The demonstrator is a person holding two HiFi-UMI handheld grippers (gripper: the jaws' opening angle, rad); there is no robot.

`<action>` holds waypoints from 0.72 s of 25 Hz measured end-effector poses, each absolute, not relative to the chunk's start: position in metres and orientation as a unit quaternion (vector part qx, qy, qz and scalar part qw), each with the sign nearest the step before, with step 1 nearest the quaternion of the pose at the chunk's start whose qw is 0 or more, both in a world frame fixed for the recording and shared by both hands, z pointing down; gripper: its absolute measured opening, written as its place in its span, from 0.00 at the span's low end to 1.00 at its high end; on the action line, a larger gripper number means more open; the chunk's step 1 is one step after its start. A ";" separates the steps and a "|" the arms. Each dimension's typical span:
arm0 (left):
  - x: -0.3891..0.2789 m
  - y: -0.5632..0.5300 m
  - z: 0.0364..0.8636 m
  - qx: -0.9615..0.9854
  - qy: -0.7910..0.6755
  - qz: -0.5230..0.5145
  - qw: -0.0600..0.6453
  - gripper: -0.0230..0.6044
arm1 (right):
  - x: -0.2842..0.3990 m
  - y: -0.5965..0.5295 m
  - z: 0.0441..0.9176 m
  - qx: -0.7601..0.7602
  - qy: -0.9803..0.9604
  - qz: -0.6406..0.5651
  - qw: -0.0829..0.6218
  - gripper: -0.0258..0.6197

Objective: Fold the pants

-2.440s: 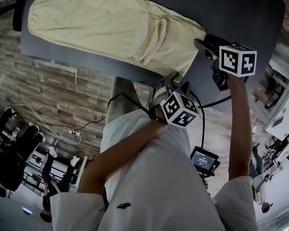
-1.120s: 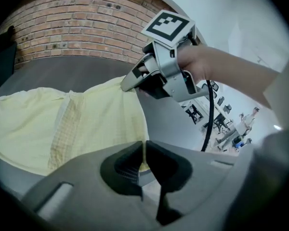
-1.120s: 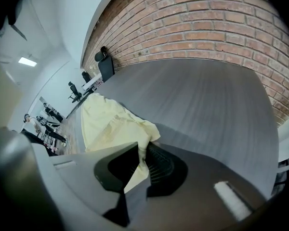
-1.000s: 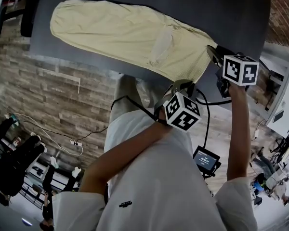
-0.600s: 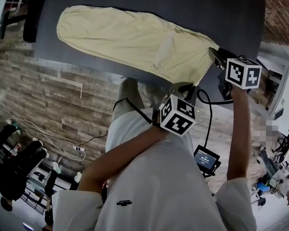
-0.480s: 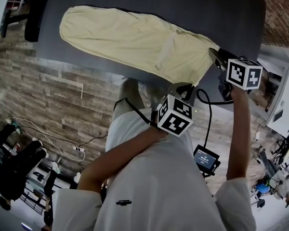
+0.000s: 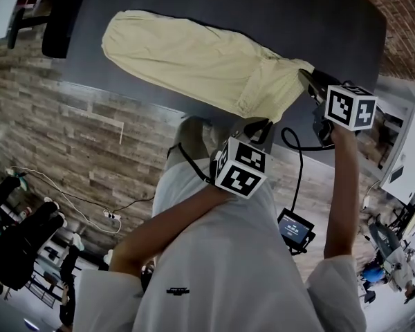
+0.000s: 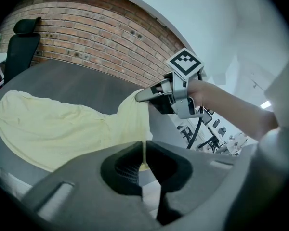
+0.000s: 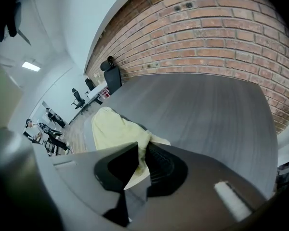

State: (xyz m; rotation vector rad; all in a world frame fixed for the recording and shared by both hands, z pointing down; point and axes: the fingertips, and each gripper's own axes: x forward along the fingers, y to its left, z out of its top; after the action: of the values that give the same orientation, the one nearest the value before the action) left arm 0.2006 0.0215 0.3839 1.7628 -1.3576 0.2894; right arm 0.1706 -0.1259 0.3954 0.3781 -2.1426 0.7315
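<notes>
the left gripper (image 7: 252, 123) and right gripper (image 7: 306, 78) each pinch a waist corner of the yellow pants (image 7: 194, 57), whose legs stretch away to their left along the bench (image 7: 318, 12).

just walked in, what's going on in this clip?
A person is folding pale yellow pants on a dark grey table, with tongs in each hand. The left tongs and the right tongs are each shut on the fabric at the waist end, which is raised off the table. The leg end lies flat at the far side. No crosswise fold is made yet.
</notes>
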 end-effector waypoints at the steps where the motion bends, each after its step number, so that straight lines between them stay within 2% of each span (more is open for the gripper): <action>1: 0.194 0.022 0.383 0.707 -0.547 0.115 0.434 0.08 | 0.164 -0.126 0.394 0.149 -0.852 0.288 0.410 0.11; 18: 0.078 0.046 0.399 0.669 -0.586 0.105 0.446 0.08 | 0.051 -0.103 0.413 0.125 -0.850 0.285 0.426 0.11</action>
State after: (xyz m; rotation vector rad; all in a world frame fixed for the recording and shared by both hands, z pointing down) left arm 0.0777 0.0456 0.3987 1.6561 -1.4510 0.2607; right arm 0.0506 -0.1025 0.4134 0.3119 -2.1246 0.7118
